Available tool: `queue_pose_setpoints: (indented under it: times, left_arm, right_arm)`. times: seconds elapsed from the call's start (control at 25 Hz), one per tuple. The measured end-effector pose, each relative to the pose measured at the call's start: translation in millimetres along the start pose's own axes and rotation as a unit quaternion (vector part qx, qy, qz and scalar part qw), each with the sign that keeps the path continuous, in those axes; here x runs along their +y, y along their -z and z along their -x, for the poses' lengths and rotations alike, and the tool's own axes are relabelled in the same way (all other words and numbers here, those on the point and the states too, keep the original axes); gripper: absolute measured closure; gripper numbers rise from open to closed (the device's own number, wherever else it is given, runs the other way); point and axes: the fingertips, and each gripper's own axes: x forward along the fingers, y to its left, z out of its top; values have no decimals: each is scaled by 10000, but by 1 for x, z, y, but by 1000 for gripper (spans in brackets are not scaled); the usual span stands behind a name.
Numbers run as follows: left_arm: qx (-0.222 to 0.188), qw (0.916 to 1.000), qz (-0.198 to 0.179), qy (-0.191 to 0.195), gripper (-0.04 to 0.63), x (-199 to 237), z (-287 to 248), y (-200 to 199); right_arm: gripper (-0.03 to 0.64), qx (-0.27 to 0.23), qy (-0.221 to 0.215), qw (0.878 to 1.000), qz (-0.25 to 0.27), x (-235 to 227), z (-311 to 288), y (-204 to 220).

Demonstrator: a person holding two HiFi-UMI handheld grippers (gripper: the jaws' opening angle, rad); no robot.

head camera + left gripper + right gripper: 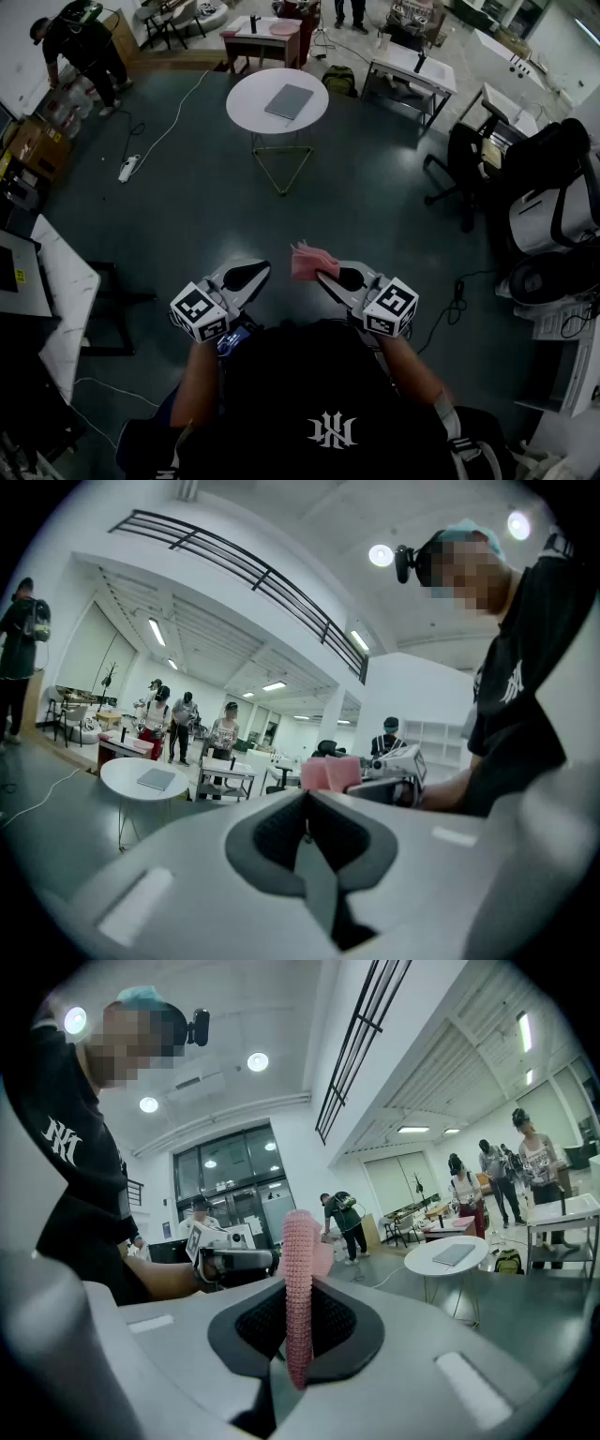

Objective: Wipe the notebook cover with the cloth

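Presently, no wiping is under way. The right gripper [323,274] has its jaws clamped on the pink cloth [307,261]. In the right gripper view the fabric stands upright as a narrow folded strip between the pads, with a loose portion above the tips. The left gripper [260,273] has its jaws brought together with nothing between them. Both are held close in front of the person's body, near one another.

The notebook [288,100], grey and closed, lies flat on the round white table [246,112], well apart from both grippers across open dark floor. Nothing else is seen on that table top.

Assessment: the step in hand is the approach, and the task itself is unstarted. To do it well:
- Hold the clamp firm on the walk; the cloth is pinched along a thin fold and could slip.
- Arrive square to the table, so the loose portion (not the jaw tips) meets the cover.
- Use the empty left gripper to pin a notebook edge, since a light book on a smooth top would likely slide under the stroke.
- Mind the white cable [173,122] trailing on the floor left of the table.
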Motion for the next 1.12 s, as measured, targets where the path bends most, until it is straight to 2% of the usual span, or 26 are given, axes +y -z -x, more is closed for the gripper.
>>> queue_pose_setpoints:
  times: [0.36,0.68,0.92,1.12]
  left_arm:
    - [216,9994,190,182,592,-9,1,19]
    - [86,9993,291,214,592,6,15,18]
    - [110,9982,485,325,592,7,17,32]
    - [99,9977,600,295,592,15,9,38]
  right_arm:
    - [601,87,129,9999,-69,10,1,14]
    - [601,-42,411,9991,-91,12,-6,12]
    - [600,91,570,9983,-45,16,-6,15]
    - [601,157,734,9971,-150,1,-1,25]
